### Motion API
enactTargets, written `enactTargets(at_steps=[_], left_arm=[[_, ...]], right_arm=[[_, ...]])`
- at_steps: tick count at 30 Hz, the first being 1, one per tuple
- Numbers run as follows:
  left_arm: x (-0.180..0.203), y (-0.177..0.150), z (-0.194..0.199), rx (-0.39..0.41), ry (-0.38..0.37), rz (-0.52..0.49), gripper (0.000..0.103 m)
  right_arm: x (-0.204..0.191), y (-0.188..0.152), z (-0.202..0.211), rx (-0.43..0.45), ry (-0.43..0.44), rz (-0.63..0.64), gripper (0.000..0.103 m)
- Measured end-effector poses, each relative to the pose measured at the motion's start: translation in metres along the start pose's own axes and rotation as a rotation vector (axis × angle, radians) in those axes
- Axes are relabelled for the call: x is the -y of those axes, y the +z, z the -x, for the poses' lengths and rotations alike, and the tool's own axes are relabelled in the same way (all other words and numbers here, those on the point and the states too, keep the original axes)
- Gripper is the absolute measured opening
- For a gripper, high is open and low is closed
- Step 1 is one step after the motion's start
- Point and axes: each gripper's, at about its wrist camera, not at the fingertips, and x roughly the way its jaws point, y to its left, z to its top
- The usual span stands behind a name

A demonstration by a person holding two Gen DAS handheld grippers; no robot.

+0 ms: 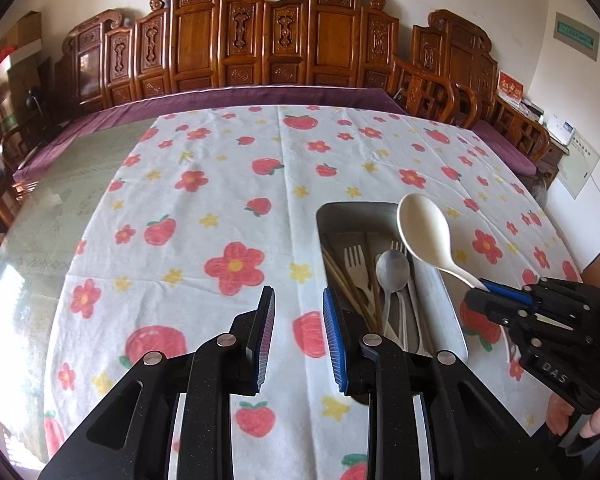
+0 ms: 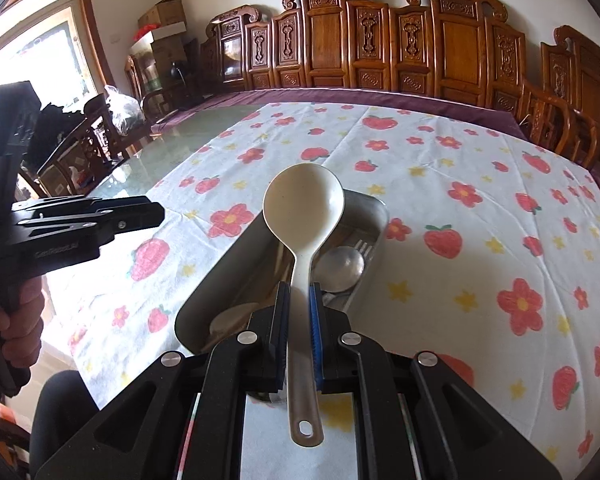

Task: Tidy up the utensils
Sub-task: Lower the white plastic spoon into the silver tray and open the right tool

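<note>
The right tongs (image 2: 300,312) are clamped on the handle of a cream plastic serving spoon (image 2: 304,208), the pads pressing it from both sides about halfway along. The bowl of the spoon points away from the tongs, raised above a metal tray (image 2: 236,252), and the handle's end with its hanging hole pokes back between the tong arms.

The left tongs (image 1: 299,320) stand partly open with nothing between the pads; only the flowered tablecloth (image 1: 228,184) shows through the gap. They hang just left of the tray's near end.

The tray (image 1: 342,212) lies on the cloth right of the middle of the worktop, its long side running near to far. Inside it lie a steel spoon (image 1: 392,268), a fork (image 1: 356,264) and wooden chopsticks (image 1: 342,280), packed close; further pieces beneath them are hard to make out, possibly a second fork. The held spoon's bowl (image 1: 424,228) hovers over the tray's far right side and hides part of its contents.

A person's hand (image 2: 18,320) grips the left tool at the near left. To the left of the cloth the worktop (image 1: 60,184) shows bare glass. Behind it runs a carved wooden bench (image 1: 260,40) with a purple cushion; cardboard boxes (image 2: 162,20) are stacked at the far left by a window.
</note>
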Motion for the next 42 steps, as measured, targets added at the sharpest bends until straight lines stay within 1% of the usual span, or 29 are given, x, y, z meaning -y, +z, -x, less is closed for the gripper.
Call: enactTargets(at_steps=[8,13,19,27,29,34,37,40,41,42], left_arm=[[-0.014,-0.001,0.01,0.005,0.019,0.007,0.023],[-0.021,-0.003,0.013,0.009,0.024,0.014,0.025],[-0.024,-0.006,0.012,0.004,0.022,0.016,0.025],[-0.023,-0.008,0.01,-0.002,0.025,0.013,0.025],[-0.023,-0.008,0.011,-0.001,0.024,0.015,0.025],[-0.02,-0.011,0.016,0.005,0.031,0.017,0.025],[-0.015,-0.012,0.023,0.012,0.031,0.015,0.025],[-0.006,-0.012,0.031,0.021,0.029,0.009,0.025],[-0.002,-0.012,0.033,0.025,0.027,0.006,0.026],[0.002,-0.013,0.036,0.029,0.027,0.001,0.031]], right_arm=[[-0.006,0.016,-0.032,-0.043,0.018,-0.043,0.011],[-0.002,0.02,-0.051,-0.072,-0.004,-0.056,0.011],[-0.001,0.014,-0.072,-0.128,-0.038,-0.063,0.011],[-0.007,0.014,-0.08,-0.135,-0.002,-0.078,0.012],[-0.01,0.014,-0.079,-0.126,0.012,-0.069,0.015],[-0.015,0.012,-0.064,-0.092,0.029,-0.043,0.015],[-0.02,0.009,-0.044,-0.047,0.038,-0.011,0.015],[-0.02,0.005,-0.022,-0.015,0.049,-0.008,0.015],[-0.02,0.003,-0.015,-0.005,0.049,-0.008,0.015],[-0.019,0.001,-0.004,0.013,0.048,-0.008,0.015]])
